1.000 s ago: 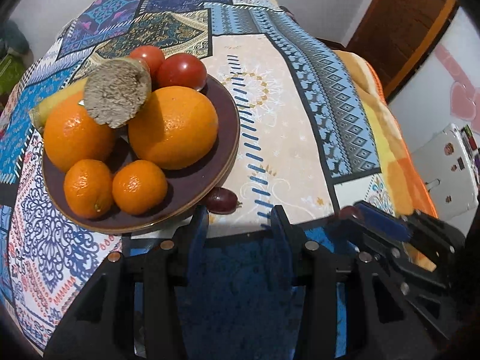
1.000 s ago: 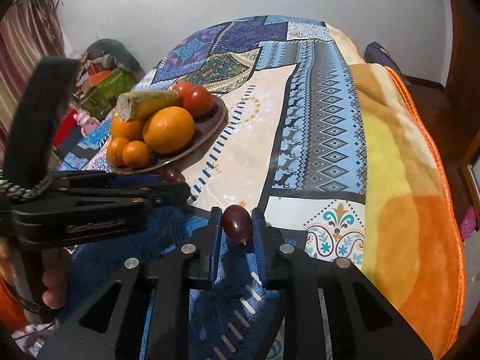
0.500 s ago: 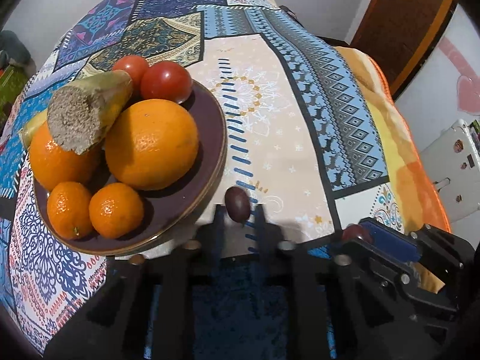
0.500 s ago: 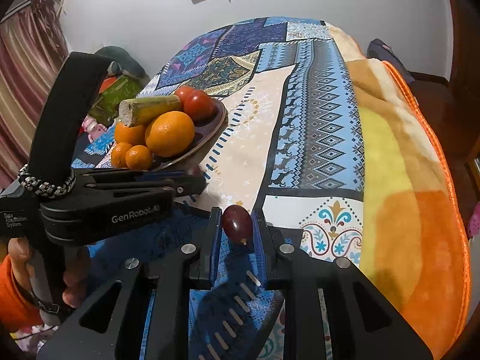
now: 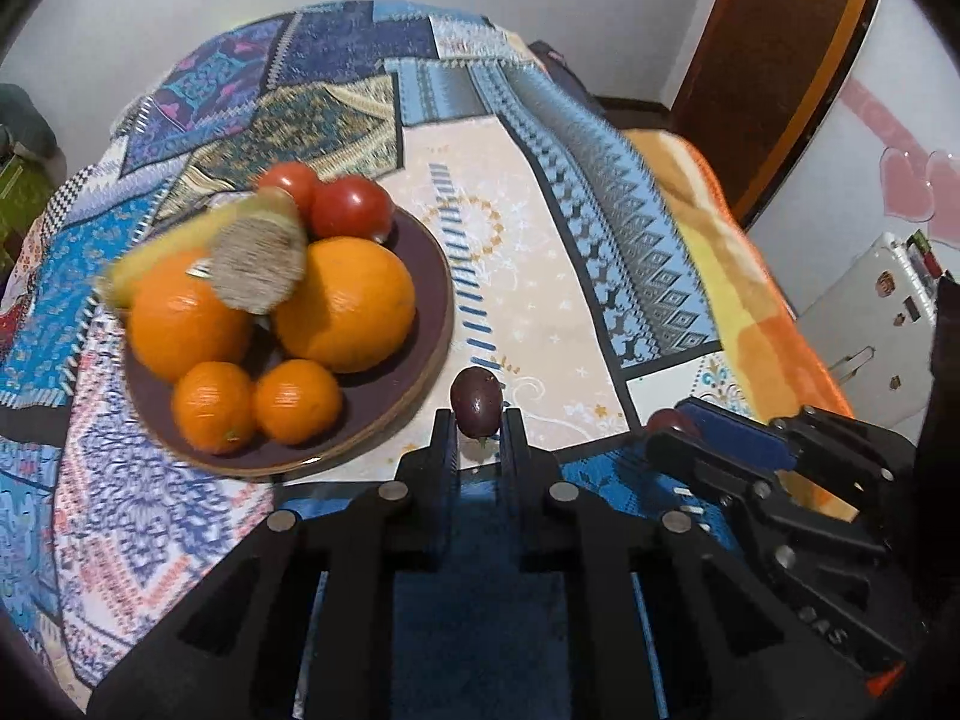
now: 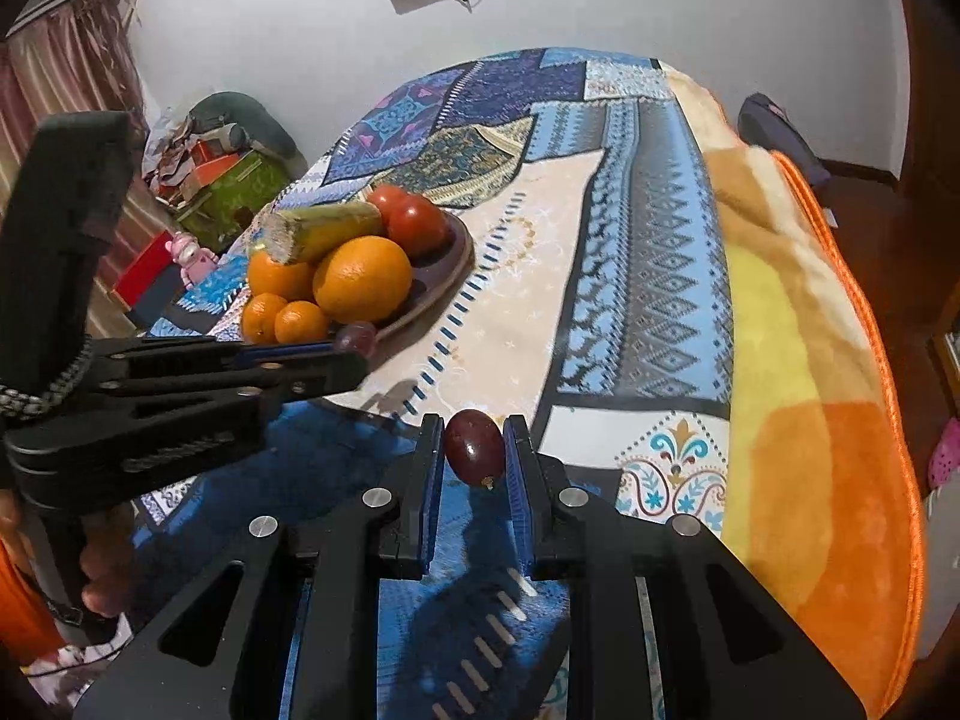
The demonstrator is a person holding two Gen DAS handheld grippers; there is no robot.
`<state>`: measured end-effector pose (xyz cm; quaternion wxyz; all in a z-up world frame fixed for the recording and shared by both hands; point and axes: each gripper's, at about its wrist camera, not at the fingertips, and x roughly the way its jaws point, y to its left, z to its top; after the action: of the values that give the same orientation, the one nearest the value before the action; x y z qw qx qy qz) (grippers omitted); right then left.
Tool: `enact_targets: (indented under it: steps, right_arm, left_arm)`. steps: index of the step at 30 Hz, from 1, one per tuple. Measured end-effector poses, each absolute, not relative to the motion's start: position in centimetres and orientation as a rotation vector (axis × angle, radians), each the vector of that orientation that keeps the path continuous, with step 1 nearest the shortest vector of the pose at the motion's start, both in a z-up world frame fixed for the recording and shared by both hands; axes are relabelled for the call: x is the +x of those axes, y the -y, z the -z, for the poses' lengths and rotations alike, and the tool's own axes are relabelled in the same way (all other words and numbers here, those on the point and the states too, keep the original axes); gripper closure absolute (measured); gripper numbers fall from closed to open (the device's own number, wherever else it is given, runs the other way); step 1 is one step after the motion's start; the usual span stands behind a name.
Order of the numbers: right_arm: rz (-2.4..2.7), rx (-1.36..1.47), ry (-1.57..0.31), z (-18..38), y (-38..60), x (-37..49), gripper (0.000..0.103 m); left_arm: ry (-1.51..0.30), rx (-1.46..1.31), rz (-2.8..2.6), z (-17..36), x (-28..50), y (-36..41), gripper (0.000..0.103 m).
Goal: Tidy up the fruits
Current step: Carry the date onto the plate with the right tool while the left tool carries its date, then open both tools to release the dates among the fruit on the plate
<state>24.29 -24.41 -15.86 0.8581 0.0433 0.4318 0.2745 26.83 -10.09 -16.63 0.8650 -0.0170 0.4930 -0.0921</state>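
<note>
A dark grape (image 5: 476, 401) is pinched between the tips of the left gripper (image 5: 477, 429), just beside the rim of the brown plate (image 5: 433, 276). A second grape (image 6: 474, 447), clamped in the right gripper (image 6: 474, 450) above the patterned blanket (image 6: 648, 276), is seen fully only in the right view. Oranges (image 5: 345, 305), tomatoes (image 5: 350, 207) and a cut stalk (image 5: 258, 267) are heaped on the plate. Both grippers are held level, side by side, pointed forward.
</note>
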Motion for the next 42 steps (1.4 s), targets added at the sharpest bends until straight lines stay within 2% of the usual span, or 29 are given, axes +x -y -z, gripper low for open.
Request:
enact_targets:
  steps: [8, 16, 25, 42]
  right_arm:
    - [-0.596, 0.069, -0.848, 13.6, 22.1, 24.6, 0.085]
    - [-0.611, 0.032, -0.814, 12.3, 19.4, 25.7, 0.085]
    - [-0.631, 0.017, -0.808, 12.1, 16.8, 26.5, 0.085]
    - [-0.644, -0.014, -0.917, 16.0, 13.8, 27.7, 0.085]
  left_arm:
    - [-0.952, -0.061, 0.146, 12.8, 24.9, 5.9, 0.09]
    - [-0.906, -0.083, 0.079, 11.1, 24.0, 0.8, 0.09]
    - [-0.918, -0.087, 0.032, 12.1, 24.6, -3.3, 0.09]
    - [-1.017, -0.164, 0.058, 16.5, 26.7, -5.5, 0.09]
